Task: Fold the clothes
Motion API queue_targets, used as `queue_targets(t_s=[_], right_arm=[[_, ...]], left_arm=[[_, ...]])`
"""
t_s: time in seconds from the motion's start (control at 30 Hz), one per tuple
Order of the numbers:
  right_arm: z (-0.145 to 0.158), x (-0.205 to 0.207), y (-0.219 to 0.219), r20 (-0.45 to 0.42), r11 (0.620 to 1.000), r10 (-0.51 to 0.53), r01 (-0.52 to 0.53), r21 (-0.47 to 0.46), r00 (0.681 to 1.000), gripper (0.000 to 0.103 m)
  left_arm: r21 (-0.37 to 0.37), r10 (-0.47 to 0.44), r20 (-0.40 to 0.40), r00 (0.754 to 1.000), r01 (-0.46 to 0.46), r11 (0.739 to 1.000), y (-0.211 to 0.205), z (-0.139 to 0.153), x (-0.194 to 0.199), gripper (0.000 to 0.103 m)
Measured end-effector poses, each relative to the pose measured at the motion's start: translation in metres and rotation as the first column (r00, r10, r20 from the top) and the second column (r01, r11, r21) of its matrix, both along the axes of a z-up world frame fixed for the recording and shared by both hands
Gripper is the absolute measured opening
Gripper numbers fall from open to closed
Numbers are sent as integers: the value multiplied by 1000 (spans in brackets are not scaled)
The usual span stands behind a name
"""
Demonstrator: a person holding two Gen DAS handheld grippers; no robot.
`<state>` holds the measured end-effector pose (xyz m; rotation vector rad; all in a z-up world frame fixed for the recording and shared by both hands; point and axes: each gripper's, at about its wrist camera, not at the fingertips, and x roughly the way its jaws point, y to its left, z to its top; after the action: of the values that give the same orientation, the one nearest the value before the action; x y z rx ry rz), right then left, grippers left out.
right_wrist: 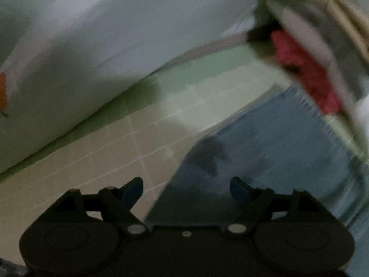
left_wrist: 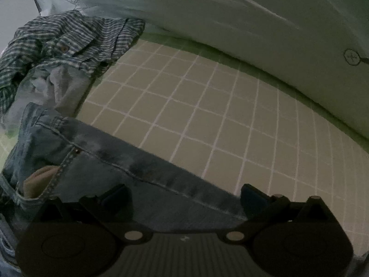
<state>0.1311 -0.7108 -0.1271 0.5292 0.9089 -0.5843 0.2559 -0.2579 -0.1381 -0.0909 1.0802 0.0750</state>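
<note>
A pair of blue jeans (left_wrist: pixel 96 159) lies on a green mat with a white grid (left_wrist: pixel 207 115). In the left wrist view its waistband and pocket are at the lower left, and my left gripper (left_wrist: pixel 184 198) is open just over the denim, fingers apart on either side of the fabric. In the right wrist view the jeans (right_wrist: pixel 265 150) spread from the centre to the right, blurred. My right gripper (right_wrist: pixel 186 191) is open above the denim's edge, holding nothing.
A striped blue shirt (left_wrist: pixel 69 41) and pale cloth (left_wrist: pixel 62 87) are heaped at the left. A white sheet or wall (left_wrist: pixel 253 18) borders the far side of the mat. A blurred pile with red and beige cloth (right_wrist: pixel 304 64) sits at the upper right.
</note>
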Motion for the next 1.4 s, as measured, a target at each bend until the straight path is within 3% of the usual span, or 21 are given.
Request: queue_targets(t_s=[0.07, 0.17, 0.2, 0.23, 0.27, 0.3, 0.43, 0.53, 0.63, 0.67, 0.7, 0.73, 0.83, 0.87, 1.0, 1.07, 1.2, 1.4], right_arm=[[-7, -1, -1, -12, 999, -2, 3, 47, 1000, 69], [-14, -4, -1, -38, 999, 9, -8, 32, 999, 45], [-16, -7, -1, -36, 1000, 17, -16, 24, 999, 29], [-17, -11, -2, -25, 1000, 24, -23, 20, 999, 10], [-19, -14, -2, -19, 999, 30, -29, 14, 999, 4], [-21, -16, -2, -14, 999, 33, -33, 8, 999, 4], [-16, -16, -5, 42, 1000, 28, -28, 3, 999, 4], [-1, -10, -5, 120, 1000, 28, -26, -16, 992, 4], [11, -4, -5, 297, 997, 69, -70, -7, 952, 9], [13, -1, -5, 303, 997, 78, -78, -12, 950, 17], [14, 3, -4, 287, 997, 81, -79, -21, 954, 42], [14, 3, -4, 267, 997, 76, -69, -36, 961, 60], [8, -10, -5, 190, 995, 26, -7, -100, 982, 65], [5, -16, -6, 157, 992, 1, 19, -126, 988, 67], [-12, -53, -12, -19, 943, -153, 140, -303, 988, 75], [-23, -72, -22, -67, 929, -244, 213, -303, 967, 77], [-36, -99, -44, -53, 914, -357, 337, -224, 933, 83], [-43, -94, -62, -11, 922, -345, 337, -189, 938, 82]], left_arm=[[34, -10, -12, 1000, 11, 999, -3, -3, 2, 86], [82, -16, -13, 1000, 17, 997, -6, -5, 2, 73], [91, -1, 0, 1000, 2, 996, -5, -3, 2, 67], [101, 14, 13, 1000, -15, 995, -3, -1, 1, 50], [111, 30, 26, 999, -32, 993, -2, 0, 1, 25], [97, 50, 33, 998, -53, 994, 3, 2, 2, 16], [36, 92, 59, 994, -94, 995, 20, 7, 11, 14], [11, 109, 132, 985, -111, 994, 30, 21, 20, 13], [-17, 179, 210, 961, -179, 984, 44, 33, 35, 14], [-7, 184, 211, 960, -187, 982, 46, 33, 40, 16], [4, 187, 210, 960, -193, 981, 48, 33, 45, 18], [6, 187, 203, 961, -192, 981, 49, 34, 46, 29], [9, 166, 200, 966, -172, 985, 48, 38, 41, 77], [8, 147, 214, 966, -152, 988, 46, 40, 34, 82], [47, 34, 201, 979, -45, 998, 31, 39, 10, 85], [63, -1, 186, 983, -11, 998, 25, 37, -3, 85], [67, -27, 156, 987, 16, 998, 21, 31, -28, 85], [74, -22, 126, 992, 12, 997, 26, 28, -47, 85]])
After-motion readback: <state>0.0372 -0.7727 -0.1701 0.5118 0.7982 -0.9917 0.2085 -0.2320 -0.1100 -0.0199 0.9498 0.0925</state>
